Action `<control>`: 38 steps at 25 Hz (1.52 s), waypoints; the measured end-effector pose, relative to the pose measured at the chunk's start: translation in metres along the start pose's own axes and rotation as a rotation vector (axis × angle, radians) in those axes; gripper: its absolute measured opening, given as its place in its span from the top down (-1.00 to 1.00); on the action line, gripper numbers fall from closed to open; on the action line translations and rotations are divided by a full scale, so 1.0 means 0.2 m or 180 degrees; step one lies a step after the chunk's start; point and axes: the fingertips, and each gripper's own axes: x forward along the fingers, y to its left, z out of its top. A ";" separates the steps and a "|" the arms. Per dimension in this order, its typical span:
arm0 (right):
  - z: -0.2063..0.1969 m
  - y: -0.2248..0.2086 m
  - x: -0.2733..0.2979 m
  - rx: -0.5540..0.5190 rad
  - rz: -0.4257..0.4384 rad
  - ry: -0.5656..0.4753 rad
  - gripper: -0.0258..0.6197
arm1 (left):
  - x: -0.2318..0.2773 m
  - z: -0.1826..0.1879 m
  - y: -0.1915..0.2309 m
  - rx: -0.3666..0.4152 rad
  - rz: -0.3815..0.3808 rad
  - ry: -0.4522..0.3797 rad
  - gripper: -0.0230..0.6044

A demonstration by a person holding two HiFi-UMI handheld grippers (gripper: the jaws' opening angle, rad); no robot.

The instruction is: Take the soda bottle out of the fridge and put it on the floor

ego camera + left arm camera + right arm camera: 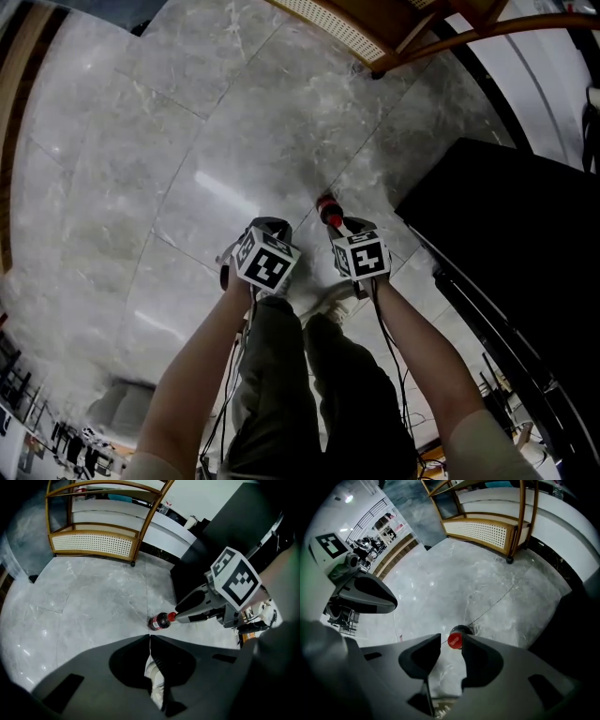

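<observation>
Looking down from the head view: both pairs of jaws sit under the left cube [267,262] and right cube [362,255], so their state can't be read there. Of the bottle [332,217], little shows besides the red cap [325,202], poking out just ahead of the right cube. The fridge [487,225] is a black slab at right, cut off by the frame edge; its door can't be made out. The wooden rack [375,28] is clipped at the top edge. Clutter at lower left is too small to tell.

Left gripper [149,638]: jaws together, tips meeting, nothing between them. A pale shoe [153,679] shows through the opening behind the tips, partly covered. In the left gripper view the bottle stands on the grey marble floor [93,602], dark body, label unreadable. It is just beyond these tips and apart from them.

Right gripper [450,639]: jaws apart, not clamped on anything.
- The cap lies between the tips, hard against the jaw on the view's right.
- A sliver of floor shows between the cap and the other jaw.
- The bottle body is seen end-on, mostly hidden under the cap.

In the right gripper view, the left gripper hangs at upper left, well clear of the bottle. Part of the rack shows beyond.
</observation>
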 end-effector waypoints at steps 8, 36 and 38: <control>0.04 0.13 -0.29 -0.0028 0.0031 -0.0040 0.69 | -0.25 0.07 -0.05 -0.0077 0.0049 -0.0043 0.91; 0.21 0.43 -2.36 0.0551 0.0018 -0.1889 0.93 | -1.72 0.66 -0.82 0.0309 0.0249 -0.0813 0.91; 0.26 0.47 -2.58 0.0570 -0.0053 -0.2099 0.93 | -1.85 0.75 -0.90 0.0313 0.0242 -0.0949 0.91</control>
